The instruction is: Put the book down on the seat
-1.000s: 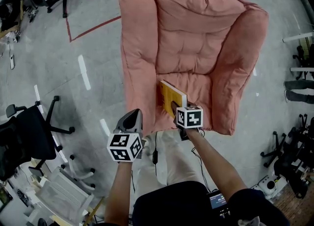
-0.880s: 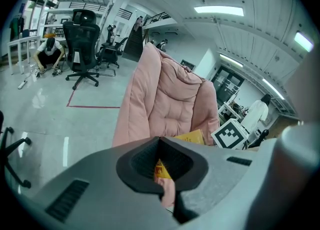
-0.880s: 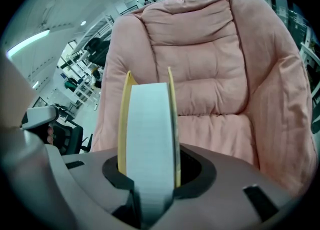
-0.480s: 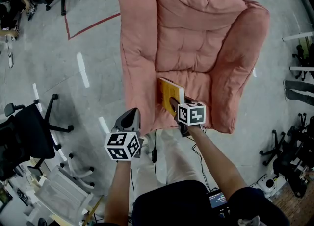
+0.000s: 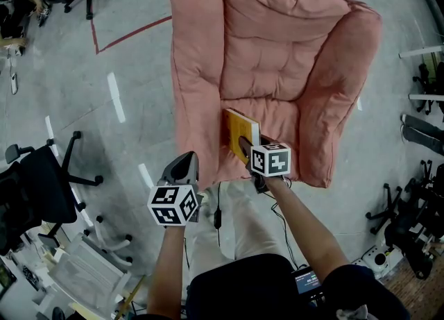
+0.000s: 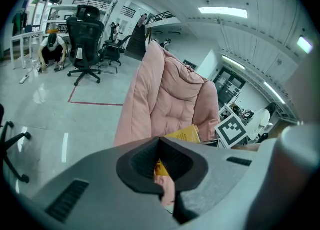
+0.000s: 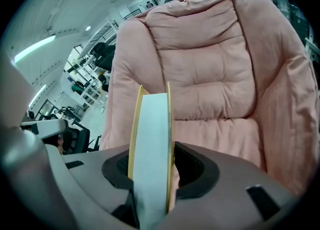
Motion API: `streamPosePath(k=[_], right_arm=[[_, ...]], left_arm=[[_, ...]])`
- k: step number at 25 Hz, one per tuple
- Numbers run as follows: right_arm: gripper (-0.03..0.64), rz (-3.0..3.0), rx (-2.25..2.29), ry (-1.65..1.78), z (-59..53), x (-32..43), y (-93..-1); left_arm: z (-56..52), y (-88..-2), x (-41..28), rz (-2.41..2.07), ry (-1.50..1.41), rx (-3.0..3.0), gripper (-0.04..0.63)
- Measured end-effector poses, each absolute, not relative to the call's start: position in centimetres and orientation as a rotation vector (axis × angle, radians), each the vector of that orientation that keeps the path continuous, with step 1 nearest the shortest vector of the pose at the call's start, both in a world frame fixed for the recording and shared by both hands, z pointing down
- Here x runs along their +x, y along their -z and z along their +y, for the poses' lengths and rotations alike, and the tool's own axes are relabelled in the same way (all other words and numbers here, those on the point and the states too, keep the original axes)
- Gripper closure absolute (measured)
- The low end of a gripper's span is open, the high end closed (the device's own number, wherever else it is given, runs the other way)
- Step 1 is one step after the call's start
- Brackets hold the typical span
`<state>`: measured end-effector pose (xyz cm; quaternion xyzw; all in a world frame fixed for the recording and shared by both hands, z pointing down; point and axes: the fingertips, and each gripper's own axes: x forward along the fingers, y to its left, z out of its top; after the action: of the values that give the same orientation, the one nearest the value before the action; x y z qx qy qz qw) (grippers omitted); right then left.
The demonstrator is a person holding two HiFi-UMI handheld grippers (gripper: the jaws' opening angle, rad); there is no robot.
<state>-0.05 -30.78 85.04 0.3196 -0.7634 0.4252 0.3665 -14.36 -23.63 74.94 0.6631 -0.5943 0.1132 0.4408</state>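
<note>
R tool clamped on book, upright on edge at seat front. L tool shut, empty. Mid-placement, I'd say; next: lower, tip flat, release.

Lab: office chairs, floor tape

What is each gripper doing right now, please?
Left gripper: closed, empty.
Right gripper: closed on the thick yellow-covered book, held on edge.
</note>
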Motion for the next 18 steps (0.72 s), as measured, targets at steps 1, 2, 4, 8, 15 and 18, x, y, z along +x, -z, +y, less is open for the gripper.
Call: streamPosePath(k=[1, 2, 4, 8, 15, 18], right_arm=[[0.452, -1.963, 0.818, -1.095, -30.7, -0.2, -85.0], [0.448, -1.965, 0.814, -1.097, -30.6, -0.4, -84.9], [0.442, -1.967, 0.806, -1.095, -30.5, -0.7, -84.8], [0.426, -1.976, 0.791, -1.093, -30.3, -1.5, -84.4], [0.407, -1.984, 0.787, -1.089, -29.9, -2.7, -84.0], [0.403, -1.987, 0.798, -1.091, -29.8, -3.0, -83.8]], left_arm=[[-23.6, -74.9, -14.4, -1.477, -0.278, 1.646, 0.591], [-23.6, -74.8, -14.5, -1.480, -0.276, 1.644, 0.591], [-23.6, -74.7, -14.7, -1.484, -0.271, 1.643, 0.591], [-23.5, -74.4, -15.1, -1.493, -0.266, 1.639, 0.591], [-22.7, -73.9, -15.5, -1.500, -0.254, 1.634, 0.591], [-22.2, -73.6, -15.8, -1.506, -0.251, 1.628, 0.591]])
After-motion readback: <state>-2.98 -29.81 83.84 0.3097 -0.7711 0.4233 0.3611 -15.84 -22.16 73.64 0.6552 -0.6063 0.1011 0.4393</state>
